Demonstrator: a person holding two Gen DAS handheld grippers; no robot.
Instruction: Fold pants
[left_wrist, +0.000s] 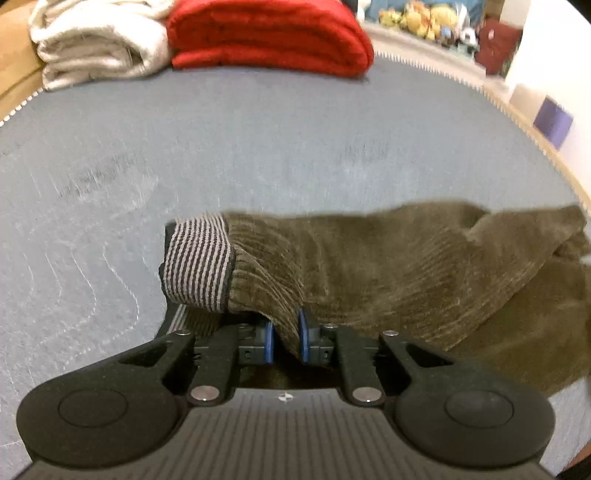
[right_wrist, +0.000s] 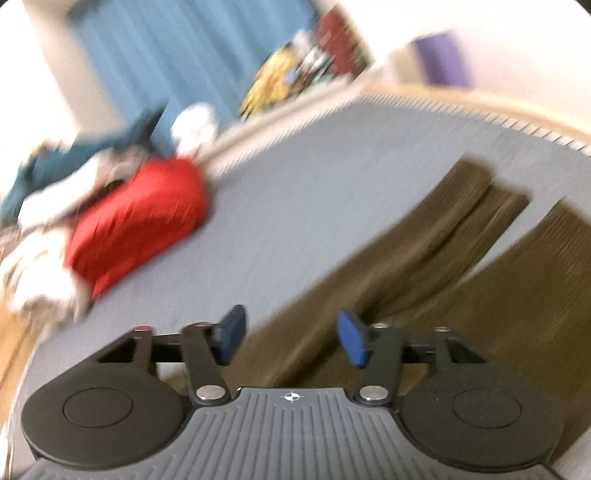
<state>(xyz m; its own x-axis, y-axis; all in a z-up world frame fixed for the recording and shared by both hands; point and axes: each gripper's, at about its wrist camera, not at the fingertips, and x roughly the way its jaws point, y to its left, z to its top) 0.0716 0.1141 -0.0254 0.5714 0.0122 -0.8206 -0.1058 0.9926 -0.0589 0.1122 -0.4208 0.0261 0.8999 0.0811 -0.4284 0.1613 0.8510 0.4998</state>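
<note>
1. The olive-brown corduroy pants (left_wrist: 388, 266) lie on the grey-blue quilted mattress (left_wrist: 258, 147), the landmark for all that follows; they sit toward its near edge, in front of both grippers.
2. The left gripper (left_wrist: 286, 338) has its blue pads pressed together on a fold of the corduroy just beside the striped grey-and-black waistband (left_wrist: 197, 264), which is bunched up off the mattress.
3. In the right wrist view, which is blurred, the two trouser legs (right_wrist: 424, 240) stretch across the mattress toward its far edge, lying side by side with a narrow strip of mattress between them.
4. The right gripper (right_wrist: 293, 338) hovers over the near end of the legs with its blue pads spread apart; fabric shows beyond the gap, but the pads do not press on it.
5. At the far side of the mattress sit a folded red blanket (left_wrist: 269, 35) and, touching it, a folded cream blanket (left_wrist: 96, 40).
</note>
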